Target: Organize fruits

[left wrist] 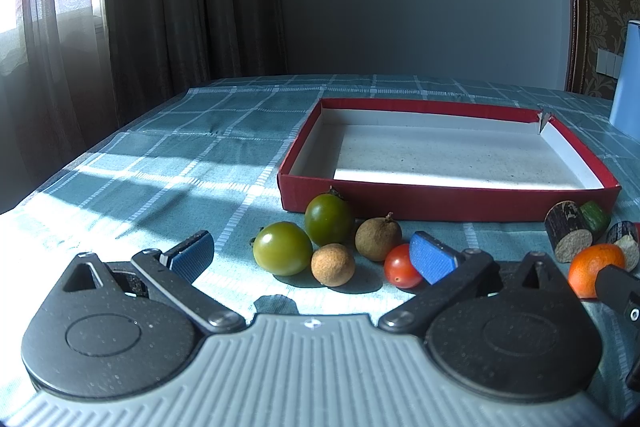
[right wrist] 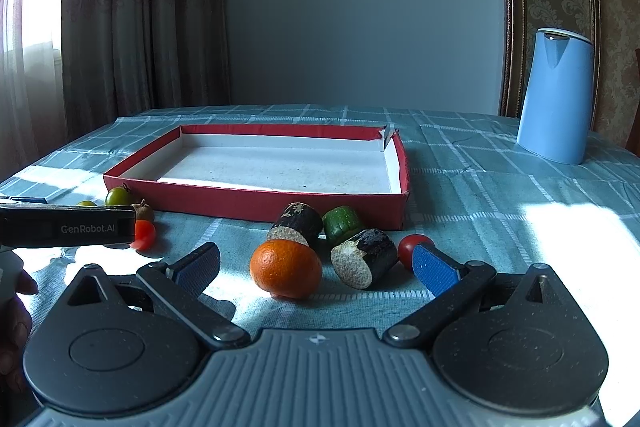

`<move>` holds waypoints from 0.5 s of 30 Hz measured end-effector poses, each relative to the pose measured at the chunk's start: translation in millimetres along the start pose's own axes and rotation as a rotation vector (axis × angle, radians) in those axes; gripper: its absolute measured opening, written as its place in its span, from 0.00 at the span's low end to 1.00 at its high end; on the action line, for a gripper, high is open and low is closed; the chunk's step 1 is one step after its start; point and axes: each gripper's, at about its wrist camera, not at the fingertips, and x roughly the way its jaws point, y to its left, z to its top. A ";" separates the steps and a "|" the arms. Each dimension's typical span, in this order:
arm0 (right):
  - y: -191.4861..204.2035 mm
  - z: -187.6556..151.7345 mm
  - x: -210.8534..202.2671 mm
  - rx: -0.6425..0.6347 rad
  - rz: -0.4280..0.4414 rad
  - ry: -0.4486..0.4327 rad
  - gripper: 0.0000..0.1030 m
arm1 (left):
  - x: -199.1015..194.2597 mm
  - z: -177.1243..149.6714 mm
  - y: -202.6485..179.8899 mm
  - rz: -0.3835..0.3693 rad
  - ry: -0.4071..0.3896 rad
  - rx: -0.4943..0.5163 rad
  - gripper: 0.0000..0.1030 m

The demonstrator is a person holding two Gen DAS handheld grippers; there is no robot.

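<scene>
Both grippers were spread wide with nothing between the pads. The left gripper (left wrist: 312, 255) sat low over the tablecloth (left wrist: 160, 163), and in the gap ahead of it was a little cluster: a green tomato (left wrist: 282, 247), a darker green tomato (left wrist: 329, 219) just behind it, a pale tan longan (left wrist: 333, 264) and a browner longan (left wrist: 378, 234) with a stem. A red cherry tomato (left wrist: 401, 265) sat right against the inside of its right-hand pad; I couldn't tell if they were actually touching.

The right gripper (right wrist: 316, 263) was just as wide open, also empty. The orange (right wrist: 285, 269) was sitting on the cloth between its fingers, next to a cut dark-skinned chunk (right wrist: 365, 258) with a pale face. A second dark chunk (right wrist: 298, 221) and a green chunk (right wrist: 341, 224) were just behind those, and another red cherry tomato (right wrist: 412, 247) was tucked behind the right pad.

Past all the fruit, the red box (right wrist: 256, 201) with its white inside lay flat on the table, nothing in it, so every fruit was outside, along its near wall. A blue jug (right wrist: 556, 95) stood well off to the right.
</scene>
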 end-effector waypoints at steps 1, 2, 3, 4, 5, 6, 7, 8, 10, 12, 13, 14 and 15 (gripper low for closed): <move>0.0 -0.1 0.0 0.000 0.002 0.001 1.00 | 0.1 0.1 0.1 0.000 0.000 0.000 1.00; -0.2 -0.1 0.1 0.001 0.004 0.001 1.00 | -0.1 -0.2 0.0 -0.001 0.000 0.000 1.00; -0.3 0.0 0.5 0.002 0.004 0.002 1.00 | 0.1 0.0 0.2 -0.001 0.000 0.000 1.00; -0.1 0.0 0.6 0.001 0.005 0.003 1.00 | 0.0 -0.1 0.1 -0.001 0.000 0.000 1.00; 0.1 -0.1 0.7 0.000 0.006 0.003 1.00 | -0.1 -0.3 0.0 0.000 -0.001 0.000 1.00; 0.2 0.0 0.8 -0.002 0.006 0.003 1.00 | -0.1 -0.2 0.1 0.000 -0.001 0.000 1.00; 0.4 0.1 0.9 -0.002 0.007 0.004 1.00 | 0.0 -0.2 0.2 0.000 -0.001 0.000 1.00; 0.4 0.1 0.9 -0.003 0.007 0.004 1.00 | 0.1 -0.1 0.2 -0.001 0.000 0.000 1.00; 0.4 0.0 0.7 -0.002 0.007 0.004 1.00 | -0.2 -0.5 0.1 0.000 -0.001 0.000 1.00; 0.5 0.1 0.7 -0.001 0.006 0.002 1.00 | -0.1 -0.4 0.2 -0.001 -0.001 0.000 1.00; 0.6 0.1 0.6 -0.001 0.007 0.002 1.00 | -0.2 -0.5 0.2 0.000 -0.001 0.000 1.00; 0.0 0.4 0.3 -0.001 0.011 0.001 1.00 | -0.2 -0.6 0.2 -0.002 -0.001 0.000 1.00; -0.5 0.5 0.0 0.001 0.015 0.000 1.00 | -0.1 -0.5 0.2 -0.001 -0.001 0.000 1.00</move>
